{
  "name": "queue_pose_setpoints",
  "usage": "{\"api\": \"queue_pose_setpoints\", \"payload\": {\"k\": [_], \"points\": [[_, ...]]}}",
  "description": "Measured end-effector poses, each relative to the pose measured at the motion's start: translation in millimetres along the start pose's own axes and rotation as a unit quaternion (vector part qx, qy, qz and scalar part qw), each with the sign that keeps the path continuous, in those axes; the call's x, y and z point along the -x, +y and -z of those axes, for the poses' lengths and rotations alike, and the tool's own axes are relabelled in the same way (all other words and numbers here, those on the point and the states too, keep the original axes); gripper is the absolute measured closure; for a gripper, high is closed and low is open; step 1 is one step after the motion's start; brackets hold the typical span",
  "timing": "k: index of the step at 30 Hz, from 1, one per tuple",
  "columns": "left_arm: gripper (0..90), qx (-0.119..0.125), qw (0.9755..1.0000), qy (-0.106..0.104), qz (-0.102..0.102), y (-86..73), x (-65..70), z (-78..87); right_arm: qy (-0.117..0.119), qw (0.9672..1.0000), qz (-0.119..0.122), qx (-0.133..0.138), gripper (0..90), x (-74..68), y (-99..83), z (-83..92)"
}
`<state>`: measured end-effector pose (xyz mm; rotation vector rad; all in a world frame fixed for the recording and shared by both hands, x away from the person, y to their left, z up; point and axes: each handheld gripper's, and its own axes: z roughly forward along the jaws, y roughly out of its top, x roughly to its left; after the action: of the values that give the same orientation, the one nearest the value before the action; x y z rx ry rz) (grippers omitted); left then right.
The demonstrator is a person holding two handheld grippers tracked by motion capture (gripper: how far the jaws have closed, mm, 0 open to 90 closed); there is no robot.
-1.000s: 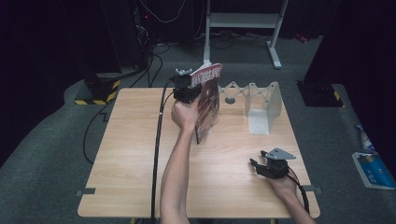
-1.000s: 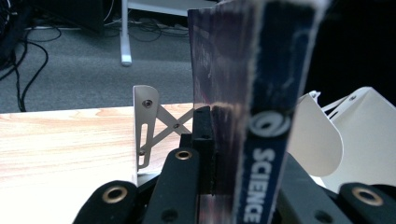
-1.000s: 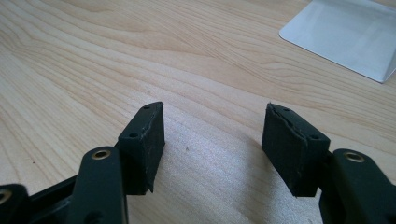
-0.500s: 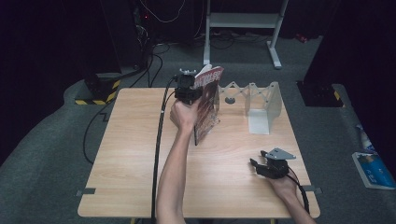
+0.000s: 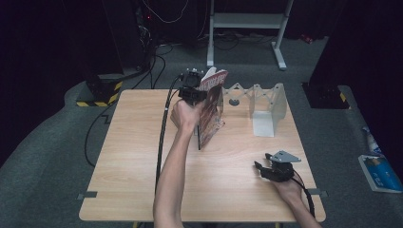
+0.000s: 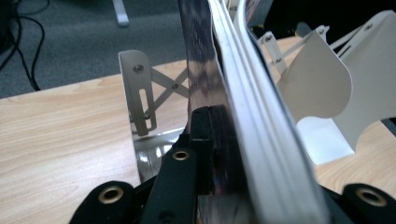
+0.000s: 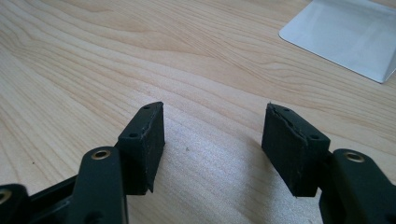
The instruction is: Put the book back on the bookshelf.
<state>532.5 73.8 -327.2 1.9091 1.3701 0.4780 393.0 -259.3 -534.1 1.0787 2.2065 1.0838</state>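
A glossy magazine (image 5: 212,111) stands on edge above the far middle of the wooden table (image 5: 133,156), its lower corner near the tabletop. My left gripper (image 5: 201,95) is shut on it near the top, with the person's hand behind it. In the left gripper view the black jaw presses the shiny cover (image 6: 208,74) and the white page edges (image 6: 257,126) run up the middle. Just right of the magazine stands a white metal folding rack (image 5: 260,102), with its panels (image 6: 322,79) close behind the pages. My right gripper (image 5: 261,170) rests at the front right, open, with bare wood between its pads (image 7: 144,140).
The rack's flat base plate (image 7: 350,37) lies ahead of the right gripper. A black cable (image 5: 164,128) trails from the left gripper along the forearm. On the floor are a blue-and-white item (image 5: 378,171) at right and a yellow-black striped block (image 5: 97,95) at left.
The magazine has turned a little more edge-on in the left gripper's hold and sits slightly lower. The right gripper has not moved.
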Motion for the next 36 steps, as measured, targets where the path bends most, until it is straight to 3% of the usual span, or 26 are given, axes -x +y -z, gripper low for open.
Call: {"api": "queue_pose_setpoints", "payload": {"k": [4, 7, 11, 26, 36], "points": [[81.0, -0.021, 0.9998, -0.002, 0.0, 2.1, -1.1, 1.4, 0.0, 1.0, -0.001, 0.001, 39.0, -0.1, 0.0, -0.1], [82.0, -0.039, 0.9992, 0.008, -0.006, 4.6, -1.7, 2.4, 0.0, 1.0, 0.0, 0.0, 39.0, 0.0, 0.0, 0.0], [83.1, -0.039, 0.9992, -0.001, 0.0, 5.8, -2.3, 3.2, 0.0, 1.0, -0.002, 0.0, 39.0, -0.1, 0.0, -0.2], [83.7, 0.019, 0.9992, -0.009, 0.034, 0.2, -13.6, 7.5, 0.0, 1.0, -0.001, 0.0, 39.0, 0.4, 0.0, -0.4], [83.6, 0.065, 0.9963, 0.001, 0.055, -10.9, -15.3, 3.5, -0.001, 1.0, -0.001, 0.001, 39.0, 0.3, -0.1, -0.4]]}}
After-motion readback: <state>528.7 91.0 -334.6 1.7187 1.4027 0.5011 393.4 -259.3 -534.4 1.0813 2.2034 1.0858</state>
